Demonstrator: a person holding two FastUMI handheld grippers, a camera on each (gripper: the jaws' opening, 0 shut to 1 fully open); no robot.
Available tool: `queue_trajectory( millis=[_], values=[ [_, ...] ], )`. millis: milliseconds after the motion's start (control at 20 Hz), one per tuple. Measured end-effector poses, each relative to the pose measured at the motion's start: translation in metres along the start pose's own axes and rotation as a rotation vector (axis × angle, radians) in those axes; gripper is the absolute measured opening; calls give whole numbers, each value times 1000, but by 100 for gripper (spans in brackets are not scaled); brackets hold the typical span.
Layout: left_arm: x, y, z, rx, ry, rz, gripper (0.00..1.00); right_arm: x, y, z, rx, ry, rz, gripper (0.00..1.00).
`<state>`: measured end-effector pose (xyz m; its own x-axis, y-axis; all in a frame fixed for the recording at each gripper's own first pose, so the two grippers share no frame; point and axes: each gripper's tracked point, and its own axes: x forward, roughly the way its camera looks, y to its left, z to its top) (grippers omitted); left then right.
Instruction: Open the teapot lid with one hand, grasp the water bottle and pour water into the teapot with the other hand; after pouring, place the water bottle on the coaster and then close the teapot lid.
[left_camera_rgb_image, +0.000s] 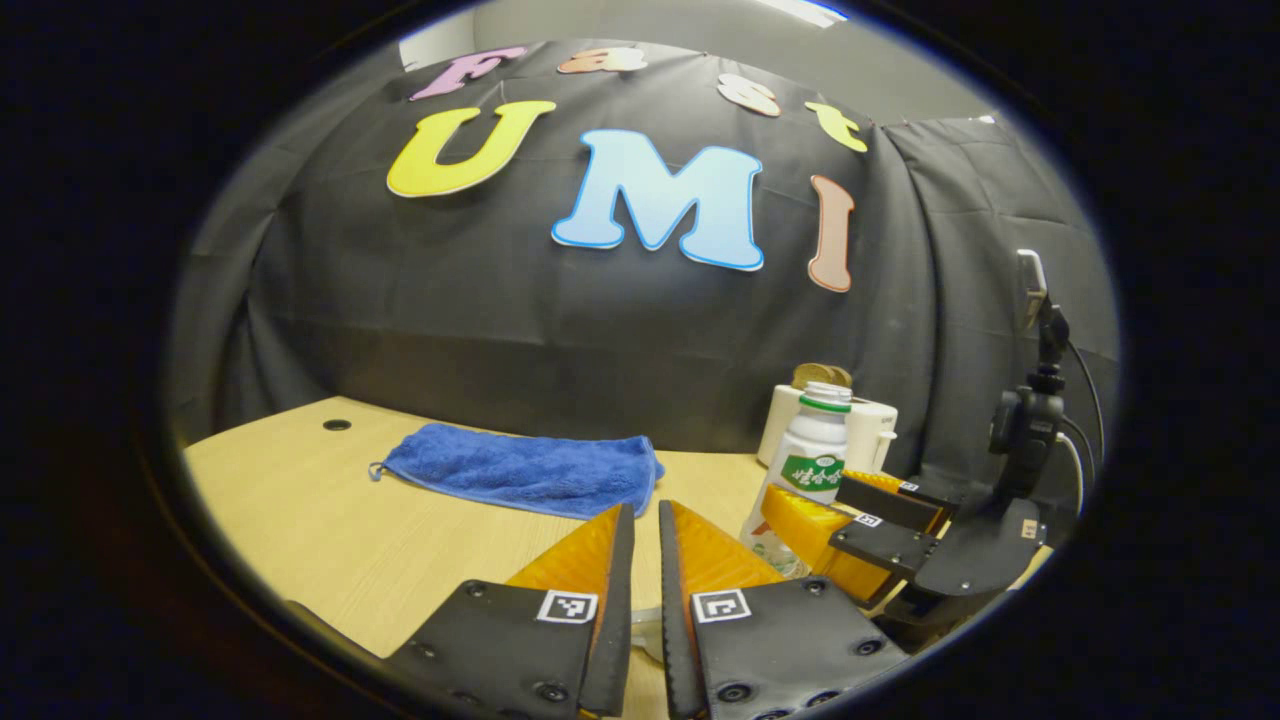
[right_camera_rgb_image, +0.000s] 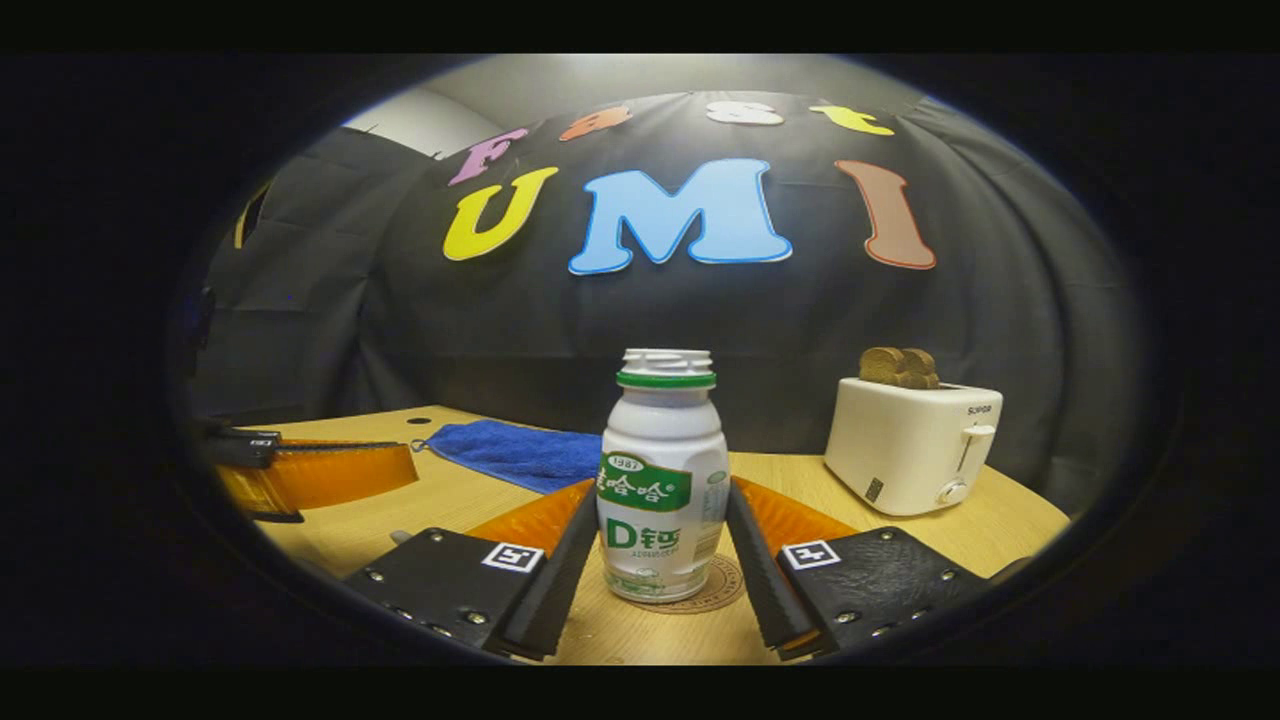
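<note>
The water bottle (right_camera_rgb_image: 664, 475) stood upright on the coaster (right_camera_rgb_image: 722, 588), set down after pouring. The right gripper (right_camera_rgb_image: 660, 560) flanked it, fingers spread. The left gripper (left_camera_rgb_image: 645, 600), nearly pressed together, pinched something indistinct.

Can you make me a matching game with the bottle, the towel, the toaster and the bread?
Things:
1. water bottle
2. blue towel
3. toaster
4. bread

Places:
A. sticking out of the top of the toaster
B. standing on the round coaster, between the right gripper fingers
C. lying flat on the table by the black wall
D. standing on the table to the right of the bottle, in the right gripper view

Pairs: 1-B, 2-C, 3-D, 4-A
</note>
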<state>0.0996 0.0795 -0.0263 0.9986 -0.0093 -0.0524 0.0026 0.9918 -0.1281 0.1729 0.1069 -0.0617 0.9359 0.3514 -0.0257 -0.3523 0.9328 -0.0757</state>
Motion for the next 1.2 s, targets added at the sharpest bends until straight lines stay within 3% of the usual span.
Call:
queue_trajectory(
  millis=[350, 400, 450, 650, 700, 750, 800, 850, 900, 1200],
  values=[
    [0, -4, -3, 6, 8, -8, 21, -3, -5, 0, 26, 0, -13, 74],
    [0, -3, -2, 8, 9, -7, 24, -4, -5, -1, 19, 1, -13, 67],
    [0, -3, -3, 8, 10, -6, 24, -4, -5, -1, 19, 2, -17, 84],
    [-1, -3, -2, 0, 5, -6, 24, -8, -6, 2, 24, -4, -18, 85],
    [-1, -3, -1, 4, 5, -5, 24, -11, -7, 5, 30, -10, -20, 81],
    [-1, -3, -2, 9, 5, -5, 24, -15, -9, 9, 35, -21, -24, 99],
    [-1, -5, 0, 12, 4, -6, 24, -19, -10, 12, 37, -32, -30, 99],
    [-2, -6, 0, 11, 2, -12, 24, -25, -11, 17, 39, -48, -31, 84],
    [-2, -8, 1, 12, 1, -15, 24, -32, -11, 22, 43, -66, -37, 99],
    [-27, -18, 12, 28, -39, -22, 21, -82, -17, 43, 66, -119, -109, 99]
  ],
)
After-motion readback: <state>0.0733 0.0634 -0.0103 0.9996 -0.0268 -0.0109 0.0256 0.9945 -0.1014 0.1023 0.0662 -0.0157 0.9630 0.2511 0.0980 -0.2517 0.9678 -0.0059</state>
